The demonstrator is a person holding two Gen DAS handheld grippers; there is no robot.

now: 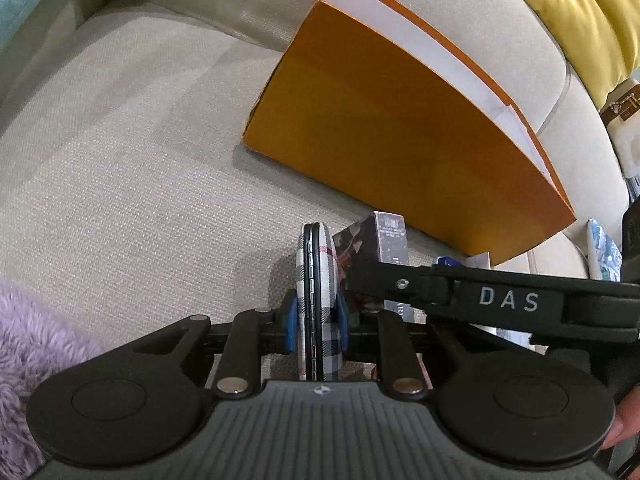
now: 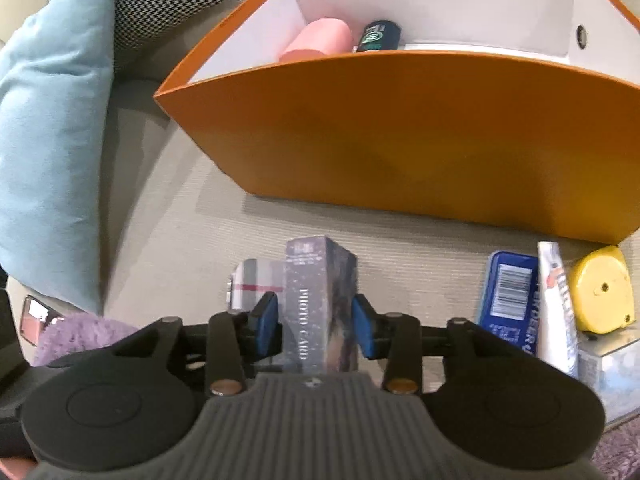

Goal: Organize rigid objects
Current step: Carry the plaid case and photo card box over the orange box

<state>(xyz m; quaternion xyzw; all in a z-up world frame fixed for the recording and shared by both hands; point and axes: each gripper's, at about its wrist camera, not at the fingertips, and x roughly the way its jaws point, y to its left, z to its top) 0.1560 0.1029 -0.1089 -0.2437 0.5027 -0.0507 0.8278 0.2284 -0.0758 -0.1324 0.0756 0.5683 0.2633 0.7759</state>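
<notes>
Left wrist view
Left gripper: blue pads pressed onto both faces of a flat round plaid-patterned compact case, held on edge with its black seam and hinge facing the camera.
Compact's place: just above the beige woven sofa seat, near the seat's front, in front of the tall orange cardboard box with white lining that stands toward the seat's back.
Compact's handling: a stiff, light shell, I judge; the smooth faces may slip, so a pinch across the centre of the disc, clear of the hinge, suits it.
Neighbour: the right gripper's black finger marked DAS crosses just right of the compact.

Right wrist view
Right gripper: jaws parted either side of a tall grey-purple printed card box lettered PHOTO CARD; the pads look just clear of its sides, though blur makes contact hard to rule out.
Card box's place: upright on the sofa seat, in front of the orange box.
Card box's handling: rigid, light carton with glossy wrap, likely to tip; grip low-to-middle on the two broad sides.
Inside the orange box: a pink cylinder and a dark can.
Seat's right edge: a blue barcode-labelled tin, a white tube and a yellow tape measure.
</notes>
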